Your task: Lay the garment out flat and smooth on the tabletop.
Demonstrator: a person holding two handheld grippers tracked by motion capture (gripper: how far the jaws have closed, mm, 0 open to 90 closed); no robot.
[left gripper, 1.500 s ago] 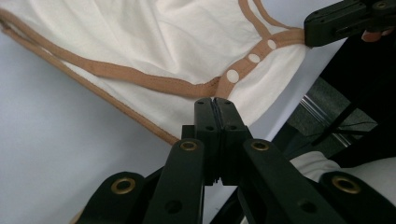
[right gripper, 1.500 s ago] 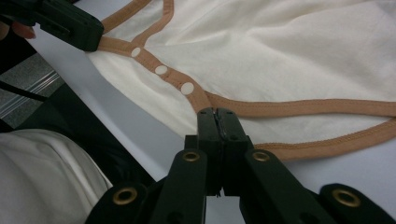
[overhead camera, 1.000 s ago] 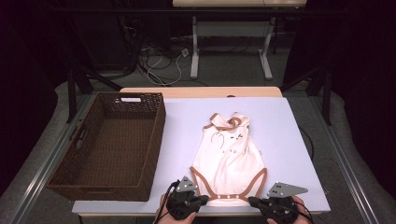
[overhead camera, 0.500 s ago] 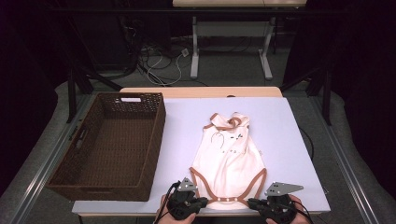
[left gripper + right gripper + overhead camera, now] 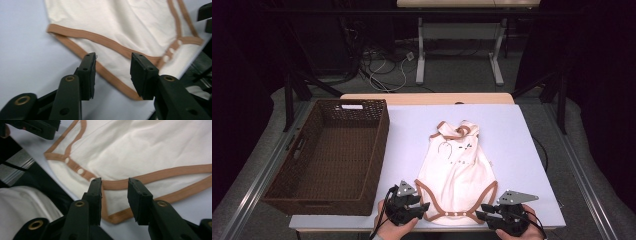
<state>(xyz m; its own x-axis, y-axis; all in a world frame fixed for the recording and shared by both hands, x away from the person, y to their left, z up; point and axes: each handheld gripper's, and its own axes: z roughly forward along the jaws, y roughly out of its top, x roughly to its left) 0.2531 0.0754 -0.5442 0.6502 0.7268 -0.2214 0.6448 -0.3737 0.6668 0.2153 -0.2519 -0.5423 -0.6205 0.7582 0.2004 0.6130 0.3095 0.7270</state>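
A cream baby bodysuit (image 5: 457,165) with brown trim lies flat on the white table, neck end far, snap end near. My left gripper (image 5: 426,206) stands open at its near left corner; its jaws straddle the brown leg trim (image 5: 112,77). My right gripper (image 5: 479,216) stands open at the near right corner, jaws on either side of the trimmed edge (image 5: 113,185) beside the white snaps (image 5: 80,171). Neither holds cloth. The other gripper's black tip (image 5: 37,127) shows at the top left of the right gripper view.
A dark woven basket (image 5: 312,165) with nothing visible in it stands at the table's left. The table's near edge (image 5: 432,222) runs just under both grippers. Cables and desk legs lie on the floor beyond the far edge.
Both grippers have crept slightly inward toward the bodysuit's near corners. The bodysuit and basket have not moved.
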